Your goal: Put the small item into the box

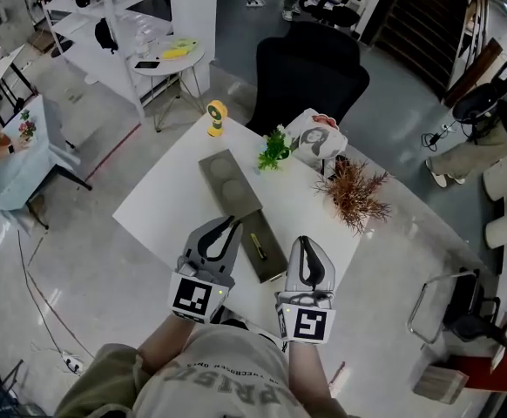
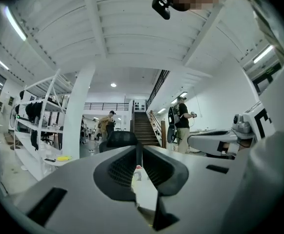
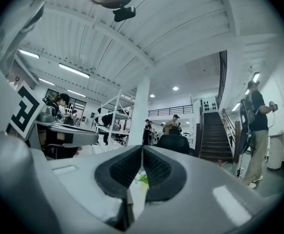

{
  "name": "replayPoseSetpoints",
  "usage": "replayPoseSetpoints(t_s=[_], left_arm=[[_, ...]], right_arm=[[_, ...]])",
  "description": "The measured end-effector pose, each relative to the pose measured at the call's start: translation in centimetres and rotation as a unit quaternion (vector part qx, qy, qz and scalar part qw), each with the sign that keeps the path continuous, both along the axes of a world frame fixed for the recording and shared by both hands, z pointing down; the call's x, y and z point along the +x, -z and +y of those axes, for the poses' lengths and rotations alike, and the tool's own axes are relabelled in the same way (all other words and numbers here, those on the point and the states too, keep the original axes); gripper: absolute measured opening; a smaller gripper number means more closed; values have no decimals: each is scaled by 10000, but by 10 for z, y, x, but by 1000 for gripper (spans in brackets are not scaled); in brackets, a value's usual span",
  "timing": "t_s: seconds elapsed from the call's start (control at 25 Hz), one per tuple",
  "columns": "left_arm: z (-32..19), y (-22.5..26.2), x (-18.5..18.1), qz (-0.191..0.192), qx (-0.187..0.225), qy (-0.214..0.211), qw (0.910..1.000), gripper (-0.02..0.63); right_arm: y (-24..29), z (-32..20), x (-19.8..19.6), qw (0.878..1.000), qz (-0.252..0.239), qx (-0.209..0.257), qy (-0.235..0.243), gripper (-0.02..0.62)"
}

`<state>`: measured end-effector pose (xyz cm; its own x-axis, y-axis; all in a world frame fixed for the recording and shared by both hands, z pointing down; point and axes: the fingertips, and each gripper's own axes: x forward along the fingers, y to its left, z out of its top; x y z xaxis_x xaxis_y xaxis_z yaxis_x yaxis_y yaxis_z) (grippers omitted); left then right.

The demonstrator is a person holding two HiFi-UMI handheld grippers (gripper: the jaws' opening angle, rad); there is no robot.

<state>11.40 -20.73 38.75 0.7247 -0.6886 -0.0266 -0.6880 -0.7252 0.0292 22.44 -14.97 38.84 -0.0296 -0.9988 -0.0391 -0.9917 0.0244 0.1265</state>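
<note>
White table set at an angle on a pale glossy floor, in an open workshop hall. Black office chair at the far side. Round white side table further back with yellow stuff on it. White shelving, a staircase and people standing about show in both gripper views.

On the table: small yellow fan at the far edge, green plant, printed pouch, dried reddish plant.

Long grey box lies mid-table, running away from the person. Far part is lighter with round recesses; near part is a darker open section. Small item lies inside that near section: thin dark stick with a yellowish end, lying lengthwise in the box.

Left gripper is just left of the box's near part, jaws brought together, nothing between them. Right gripper is just right of the box's near end, jaws also together and empty. Both point away from the person.
</note>
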Motion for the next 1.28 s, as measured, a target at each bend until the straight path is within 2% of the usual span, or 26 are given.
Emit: replayPoseSetpoints(t_s=[0.28,0.76,1.12,1.28], left_arm=[[2,15,4,267,215,-36,9994,12],[1,32,5,544,527,-34,9971,9],[-5,32,5,561,570,-37,9968,9],[-7,34,6,543,579,-16,9968,9]], right_arm=[[9,2,2,9998,104,120,-72,2],[21,0,5,9985,142,466,-236,0],[23,-5,2,9982,154,543,-197,1],[30,-11,1,9973,86,639,-353,0]])
